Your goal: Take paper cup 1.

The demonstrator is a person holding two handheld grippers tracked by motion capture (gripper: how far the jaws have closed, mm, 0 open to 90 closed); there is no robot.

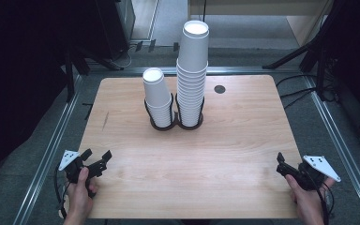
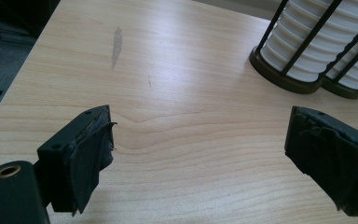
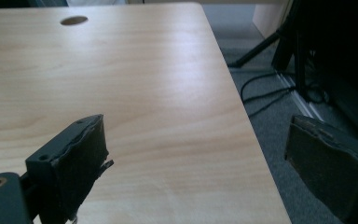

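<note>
No readable text, labels, brands or numbers anywhere; white cups in the black holder are plain, desk surface unmarked.

Bare table is left open before both grippers, blocked centrally only by two seemingly touching cup stacks.

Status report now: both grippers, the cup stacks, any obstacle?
Left gripper open, empty. Right gripper open, empty. Short stack and tall stack upright in holder, untouched. Table bare between.
</note>
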